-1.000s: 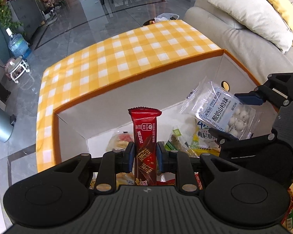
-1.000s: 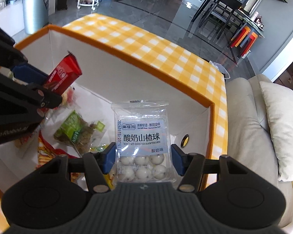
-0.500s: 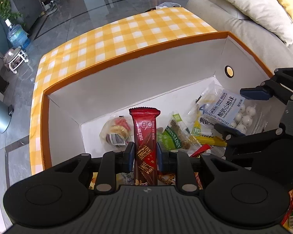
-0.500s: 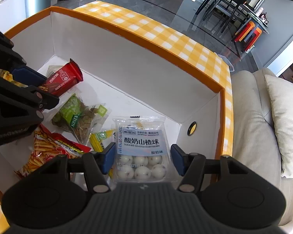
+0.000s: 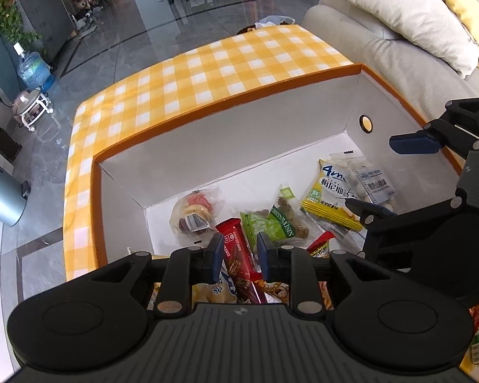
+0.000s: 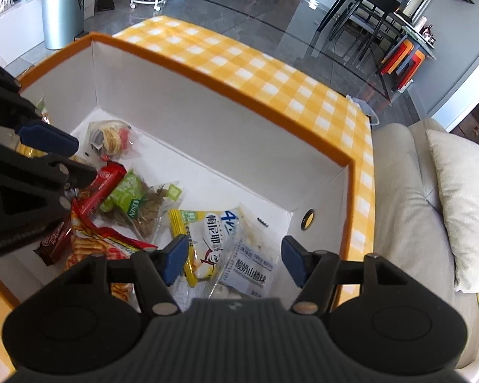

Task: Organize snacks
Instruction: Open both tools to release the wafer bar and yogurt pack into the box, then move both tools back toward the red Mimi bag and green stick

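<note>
Both snacks, held upright over the box a second ago, are now down inside the white box (image 5: 271, 134): the left claw (image 5: 239, 252) is opening, its pads just clear of the red wafer bar (image 5: 236, 255) lying tilted between them. The right claw (image 6: 234, 260) is opening wide around the clear hawthorn-ball packet (image 6: 252, 271), which rests flat on the yellow packet (image 6: 207, 233), released. Both placements appear done.
</note>
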{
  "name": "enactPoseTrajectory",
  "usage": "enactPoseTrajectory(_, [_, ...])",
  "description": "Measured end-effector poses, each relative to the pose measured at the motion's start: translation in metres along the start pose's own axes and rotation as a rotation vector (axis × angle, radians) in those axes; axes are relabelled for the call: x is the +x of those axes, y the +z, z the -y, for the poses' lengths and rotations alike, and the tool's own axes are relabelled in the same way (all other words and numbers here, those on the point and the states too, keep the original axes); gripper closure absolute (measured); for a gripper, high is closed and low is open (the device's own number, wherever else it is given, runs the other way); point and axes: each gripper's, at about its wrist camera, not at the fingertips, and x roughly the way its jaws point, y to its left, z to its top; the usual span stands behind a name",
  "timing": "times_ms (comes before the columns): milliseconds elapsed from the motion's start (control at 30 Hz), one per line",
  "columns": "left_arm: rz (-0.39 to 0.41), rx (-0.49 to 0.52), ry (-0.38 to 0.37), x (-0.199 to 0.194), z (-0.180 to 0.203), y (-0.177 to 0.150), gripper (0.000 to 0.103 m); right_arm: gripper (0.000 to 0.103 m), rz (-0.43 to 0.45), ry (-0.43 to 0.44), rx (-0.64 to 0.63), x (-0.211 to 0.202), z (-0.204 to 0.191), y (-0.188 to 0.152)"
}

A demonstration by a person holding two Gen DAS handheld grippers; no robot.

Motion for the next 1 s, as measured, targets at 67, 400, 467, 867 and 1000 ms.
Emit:
enactPoseTrajectory(67, [0.008, -0.003, 0.005, -0.006, -0.001, -0.001, 0.074, 0.041, 0.009, -0.002, 0.0, -0.006, 0.0, 0.0])
enactPoseTrajectory(400, [0.128, -0.041, 0.049, -0.058, -0.012, -0.012, 0.07, 0.034, 0.064, 0.008, 0.078, -0.05, 0.007, -0.007])
enactPoseTrajectory(467, [0.153, -0.042, 0.056, -0.07, -0.012, -0.017, 0.07, 0.034, 0.076, 0.021, 0.116, -0.062, 0.009, -0.011])
enactPoseTrajectory(867, [0.265, -0.058, 0.06, -0.138, -0.007, -0.063, 0.063, 0.029, 0.174, 0.086, 0.324, -0.136, 0.013, -0.056])
enactPoseTrajectory(1000, [0.242, -0.063, 0.069, -0.145, -0.006, -0.083, 0.061, 0.026, 0.194, 0.065, 0.336, -0.152, 0.008, -0.079])
